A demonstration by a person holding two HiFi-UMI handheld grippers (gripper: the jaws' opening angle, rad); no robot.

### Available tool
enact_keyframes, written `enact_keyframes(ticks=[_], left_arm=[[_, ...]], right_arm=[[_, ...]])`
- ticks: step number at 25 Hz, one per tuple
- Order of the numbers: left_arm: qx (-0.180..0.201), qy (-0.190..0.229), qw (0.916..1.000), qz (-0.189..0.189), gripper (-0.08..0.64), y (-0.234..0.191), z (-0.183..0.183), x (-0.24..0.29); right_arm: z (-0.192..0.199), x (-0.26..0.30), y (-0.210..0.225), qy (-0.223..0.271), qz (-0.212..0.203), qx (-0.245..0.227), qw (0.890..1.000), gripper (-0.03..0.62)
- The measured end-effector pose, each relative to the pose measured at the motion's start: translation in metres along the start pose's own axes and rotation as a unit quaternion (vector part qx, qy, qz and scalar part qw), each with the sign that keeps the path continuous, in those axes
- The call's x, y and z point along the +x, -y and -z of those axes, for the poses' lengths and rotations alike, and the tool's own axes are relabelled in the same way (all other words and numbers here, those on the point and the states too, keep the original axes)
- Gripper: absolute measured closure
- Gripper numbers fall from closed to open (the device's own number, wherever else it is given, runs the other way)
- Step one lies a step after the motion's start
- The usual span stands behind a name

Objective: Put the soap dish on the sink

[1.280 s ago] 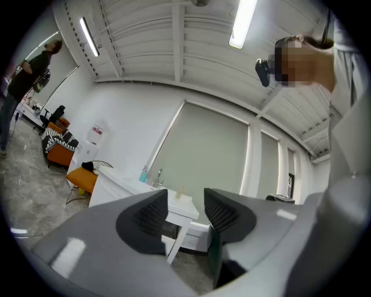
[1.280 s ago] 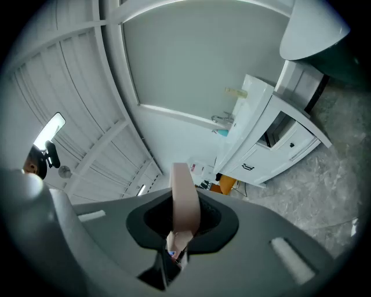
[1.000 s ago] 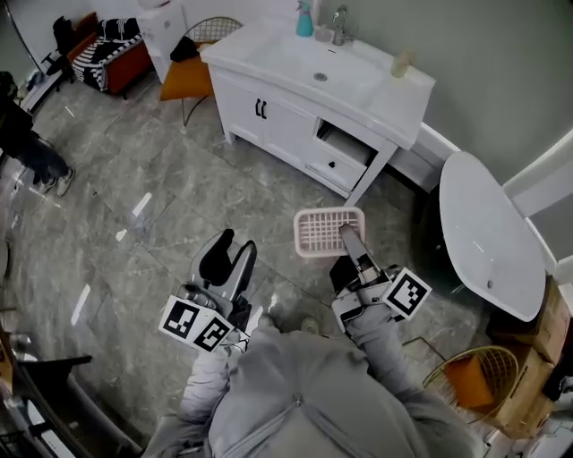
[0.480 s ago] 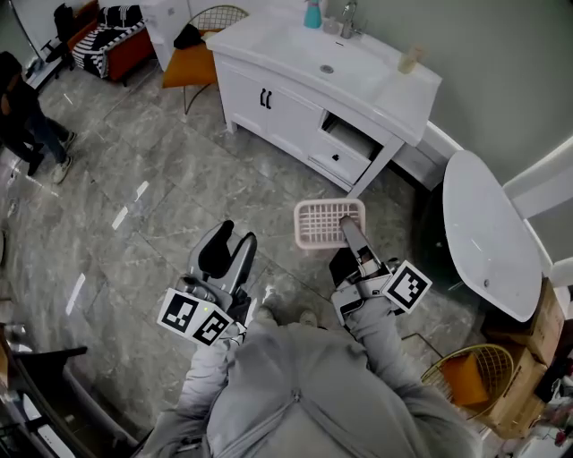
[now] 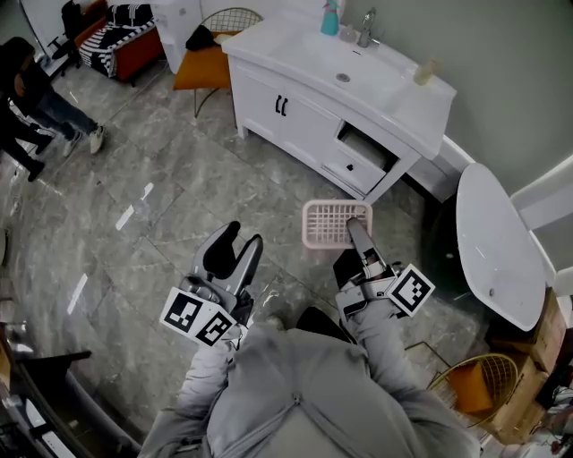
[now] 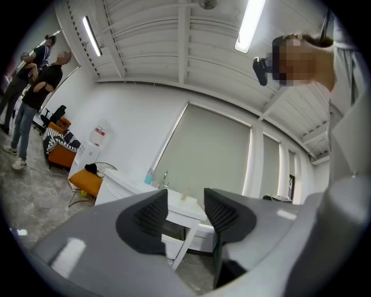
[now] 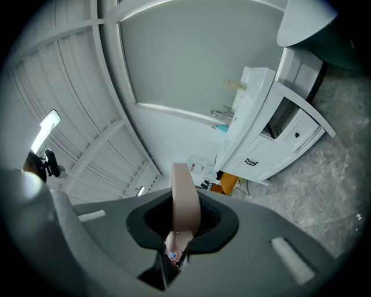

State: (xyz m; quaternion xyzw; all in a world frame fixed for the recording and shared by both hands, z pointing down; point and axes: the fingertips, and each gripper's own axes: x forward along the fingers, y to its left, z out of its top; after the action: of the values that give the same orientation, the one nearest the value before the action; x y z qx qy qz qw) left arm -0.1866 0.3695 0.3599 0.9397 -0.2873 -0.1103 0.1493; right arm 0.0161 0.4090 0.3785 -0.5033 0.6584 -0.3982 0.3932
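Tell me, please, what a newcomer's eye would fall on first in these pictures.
The pink soap dish stands out, held above the grey stone floor at centre and clamped by its near edge in the right gripper. Just beyond it, along the wall, is the white sink vanity. The left gripper is beside the dish, with its jaws apart and nothing between them.

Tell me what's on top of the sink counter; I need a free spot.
Blue bottle and faucet at the back, small pale bottle at the right end; nothing is covered.
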Motion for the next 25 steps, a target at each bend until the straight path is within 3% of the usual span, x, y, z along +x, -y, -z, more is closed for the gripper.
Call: enact_keyframes(ticks=[7, 25], left_arm=[[-0.001, -0.004, 1.0000, -0.002, 0.350, -0.030, 0.000, 0.034], [0.015, 0.019, 0.9986, -0.047, 0.350, -0.105, -0.022, 0.226]], right_arm=[[-0.016, 0.040, 0.017, -0.001, 0.005, -0.003, 1.000, 0.560], [-0.146, 0.211, 0.082, -0.049, -0.010, -0.008, 0.999, 0.568]])
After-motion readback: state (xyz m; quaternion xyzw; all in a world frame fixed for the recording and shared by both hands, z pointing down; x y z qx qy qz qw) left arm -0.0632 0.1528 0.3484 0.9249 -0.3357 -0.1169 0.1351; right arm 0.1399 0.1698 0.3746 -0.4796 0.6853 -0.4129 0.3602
